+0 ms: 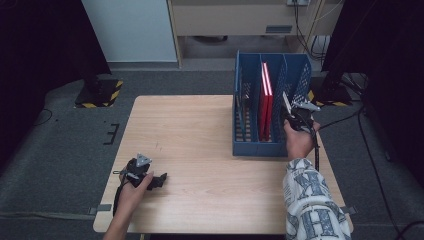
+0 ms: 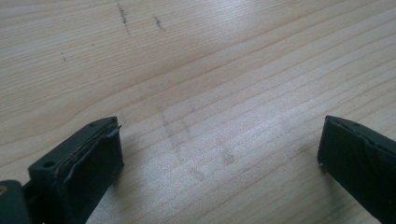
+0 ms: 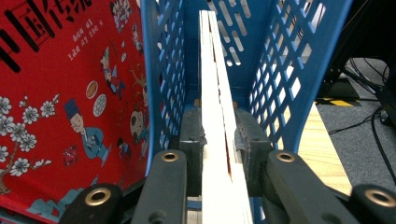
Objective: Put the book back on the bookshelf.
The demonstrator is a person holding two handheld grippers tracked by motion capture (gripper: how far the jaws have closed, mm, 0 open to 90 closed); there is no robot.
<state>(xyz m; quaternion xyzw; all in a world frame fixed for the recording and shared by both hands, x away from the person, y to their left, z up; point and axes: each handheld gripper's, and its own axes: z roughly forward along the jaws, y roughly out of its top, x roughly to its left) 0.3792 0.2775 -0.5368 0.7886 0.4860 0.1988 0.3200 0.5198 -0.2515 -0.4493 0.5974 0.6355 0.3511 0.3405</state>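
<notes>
Right tongs [image 3: 218, 140]: pinching thin white-edged book [image 3: 215, 116], upright in rightmost slot of blue file rack [image 1: 250, 145]. Red book [image 1: 266, 100]: middle slot. Left tongs [image 2: 219, 154]: spread, resting on table [image 1: 200, 130].

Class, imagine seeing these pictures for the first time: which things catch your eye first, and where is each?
The blue file rack at the table's far right stands out, with red books upright in its middle compartment. The right gripper clamps a thin white-edged book in the rack's rightmost compartment. The left gripper rests open on the bare wooden table, near left.
</notes>
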